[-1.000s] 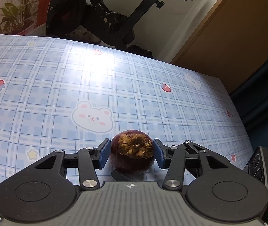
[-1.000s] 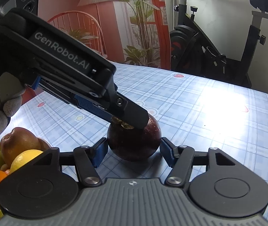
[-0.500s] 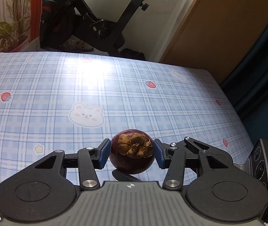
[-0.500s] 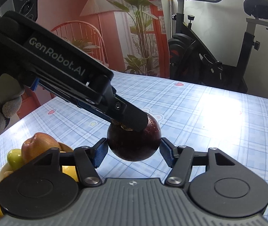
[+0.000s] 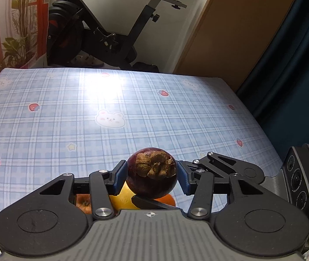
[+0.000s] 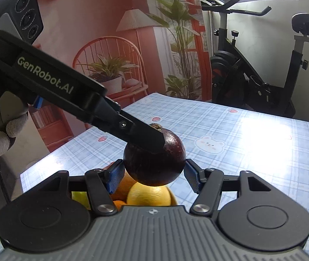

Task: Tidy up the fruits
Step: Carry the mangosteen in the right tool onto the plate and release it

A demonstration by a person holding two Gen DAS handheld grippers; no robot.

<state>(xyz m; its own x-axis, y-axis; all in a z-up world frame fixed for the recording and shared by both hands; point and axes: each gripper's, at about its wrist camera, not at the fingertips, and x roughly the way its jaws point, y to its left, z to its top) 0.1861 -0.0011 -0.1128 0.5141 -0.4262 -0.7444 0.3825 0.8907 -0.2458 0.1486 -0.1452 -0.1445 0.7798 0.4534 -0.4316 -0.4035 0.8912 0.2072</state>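
Observation:
A dark purple mangosteen [image 5: 152, 182] with a dry brown calyx hangs in the air above the table. My left gripper [image 5: 151, 179] is shut on it, blue pads on its left and right sides. My right gripper [image 6: 154, 175] is shut on the same mangosteen [image 6: 154, 163] from another side. The left gripper's black finger [image 6: 141, 139] lies across the fruit's upper front in the right wrist view. Directly below sit a lemon [image 6: 148, 195], an orange [image 6: 124, 184] and a green fruit [image 6: 79, 196] in a yellow bowl [image 6: 173, 198].
The table wears a blue plaid cloth [image 5: 67, 113] with bears and strawberries. An exercise bike [image 6: 263, 69], a red chair with potted plants [image 6: 108, 69] and a lamp stand beyond the table. A gloved hand [image 6: 0, 139] holds the left gripper. A dark curtain [image 5: 295, 65] hangs at the right.
Both grippers rose together with the mangosteen, lifting it off the cloth and carrying it over the bowl. The lemon and orange now sit right beneath it.

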